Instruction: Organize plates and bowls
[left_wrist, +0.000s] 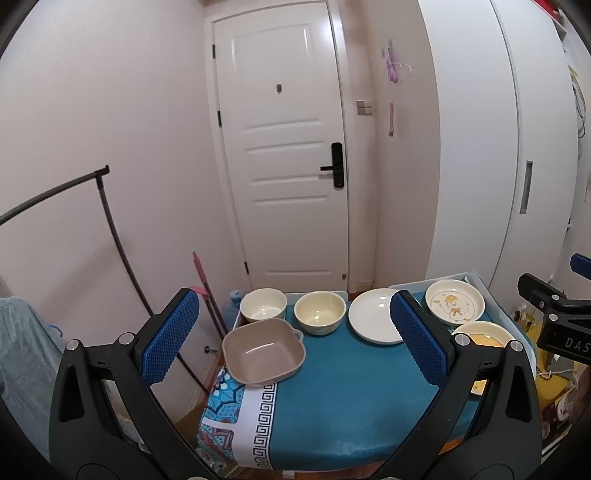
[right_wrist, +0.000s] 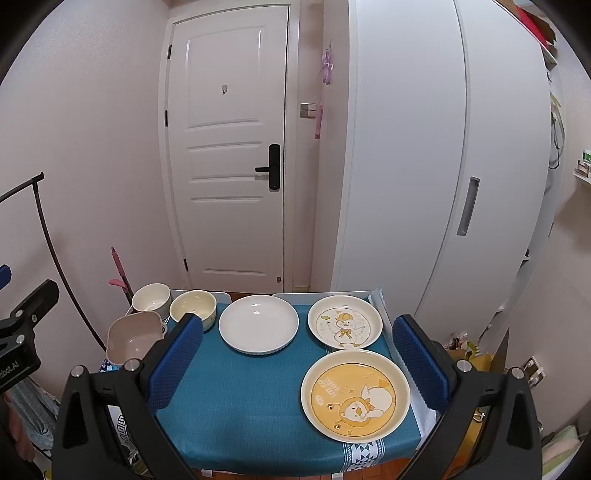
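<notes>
I hold both tools above the near end of the blue-clothed table (right_wrist: 236, 398), nothing between their fingers. My left gripper (left_wrist: 295, 339) gapes wide, and so does my right gripper (right_wrist: 299, 365).

The pink square bowl (left_wrist: 263, 355) sits upright, mouth up, at the table's left edge, overhanging it slightly, one handle toward the far side. Two cream bowls (left_wrist: 263, 303) (left_wrist: 320, 311) stand upright along the far edge. The plain white plate (right_wrist: 258, 323) lies flat beside them. The duck plate (right_wrist: 345, 326) and the yellow plate (right_wrist: 355, 395) lie flat near the right edge. The near centre of the cloth is open.
</notes>
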